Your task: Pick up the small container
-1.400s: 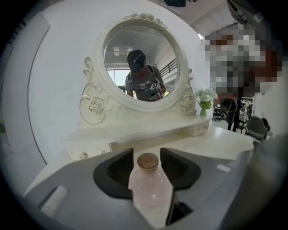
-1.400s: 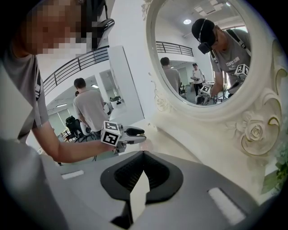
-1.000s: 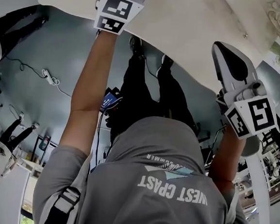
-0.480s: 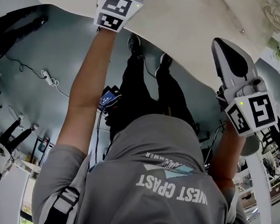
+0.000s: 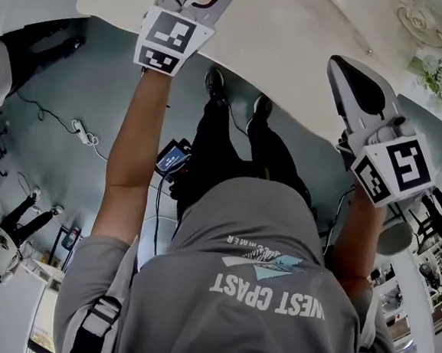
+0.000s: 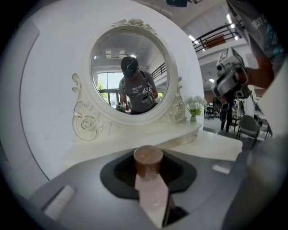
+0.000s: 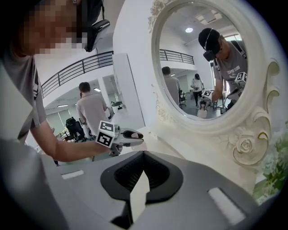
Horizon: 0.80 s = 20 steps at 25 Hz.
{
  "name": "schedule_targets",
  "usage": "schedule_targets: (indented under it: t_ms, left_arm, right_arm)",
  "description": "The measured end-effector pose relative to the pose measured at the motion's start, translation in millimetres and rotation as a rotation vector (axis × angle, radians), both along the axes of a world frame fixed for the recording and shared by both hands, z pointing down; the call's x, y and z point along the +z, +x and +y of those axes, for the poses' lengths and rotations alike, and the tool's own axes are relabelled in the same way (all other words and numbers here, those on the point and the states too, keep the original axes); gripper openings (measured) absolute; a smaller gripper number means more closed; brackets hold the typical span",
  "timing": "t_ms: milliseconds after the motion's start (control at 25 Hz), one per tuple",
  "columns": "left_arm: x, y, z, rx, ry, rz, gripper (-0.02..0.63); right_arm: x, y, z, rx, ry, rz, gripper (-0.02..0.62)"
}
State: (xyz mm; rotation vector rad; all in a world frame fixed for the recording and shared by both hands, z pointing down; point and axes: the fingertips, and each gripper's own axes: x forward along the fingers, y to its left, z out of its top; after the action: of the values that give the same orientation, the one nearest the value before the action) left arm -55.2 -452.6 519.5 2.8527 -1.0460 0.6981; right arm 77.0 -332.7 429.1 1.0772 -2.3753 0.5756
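Before the mirror [image 6: 130, 67], the left gripper's [image 6: 150, 176] jaws have just closed on the small container [image 6: 148, 160]. The right gripper's [image 7: 140, 180] jaws — together, empty.

grey shirt [image 5: 256, 236] reads "west coast", "summer".

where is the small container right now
It sits in the left gripper, low in the middle of the left gripper view: the small container shows its brown top, in front of the round mirror.
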Motion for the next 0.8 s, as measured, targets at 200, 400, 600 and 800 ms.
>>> schedule_targets:
  t_ms: [200,400,600,800]
  left_arm:
    - [-47,-2,20,0.005,0.025,-0.005,0.106]
    - [-96,-3,39,0.014,0.048,-0.013,0.106]
    - [-141,2,68,0.033,0.086,-0.023,0.106]
    - [-175,6,98,0.033,0.119,-0.033,0.106]
  right_arm:
    - [-31,4,4,-0.003,0.053,-0.010,0.002]
    - [-62,9,6,-0.009,0.106,-0.018,0.002]
    - [-87,17,15,-0.010,0.159,-0.030,0.002]
    - [-107,26,27,-0.014,0.207,-0.044,0.002]
